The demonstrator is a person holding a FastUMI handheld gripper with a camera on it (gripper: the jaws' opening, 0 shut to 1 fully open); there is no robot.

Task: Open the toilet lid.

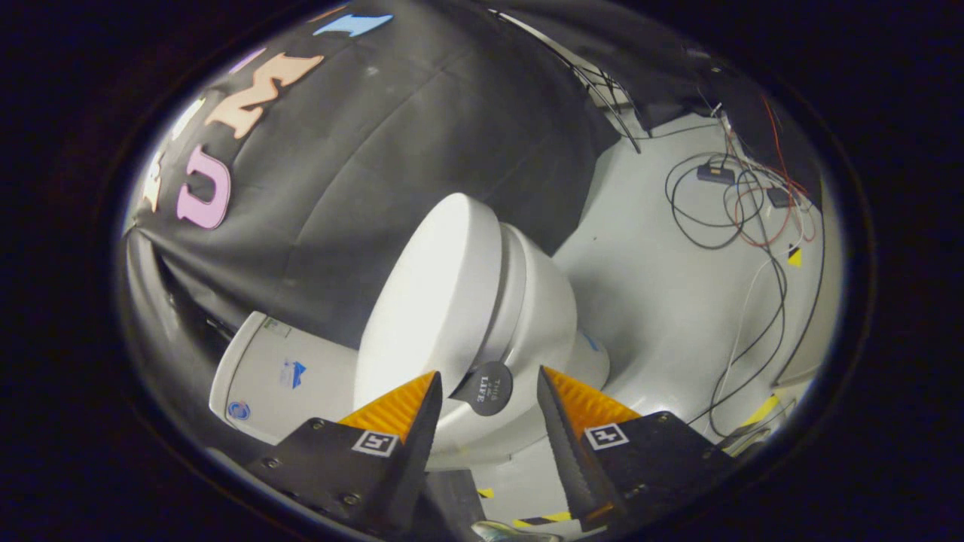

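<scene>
gripper [488, 388]: fingers spread apart, nothing clasped; both tips point at the front of the toilet
toilet lid [429, 301]: white, closed down on the seat, view is rolled so it looks tilted; its front edge sits just ahead of the fingertips
tab [486, 389]: dark round tag sticking out from the lid's front edge, lying in the gap between the two fingers, touching neither as far as the view shows
toilet bowl [546, 316]: white, under the lid, just beyond the fingers
tank [282, 373]: white, behind the lid, against the black cloth wall [361, 188]; small stickers on it, too small to make out
floor [648, 278]: light grey, beside and beyond the bowl
cables [742, 203]: black, red and white loops lying on the floor well beyond the bowl, with small dark boxes among them
tape [762, 410]: yellow-and-black strips on the floor near the fingers
</scene>
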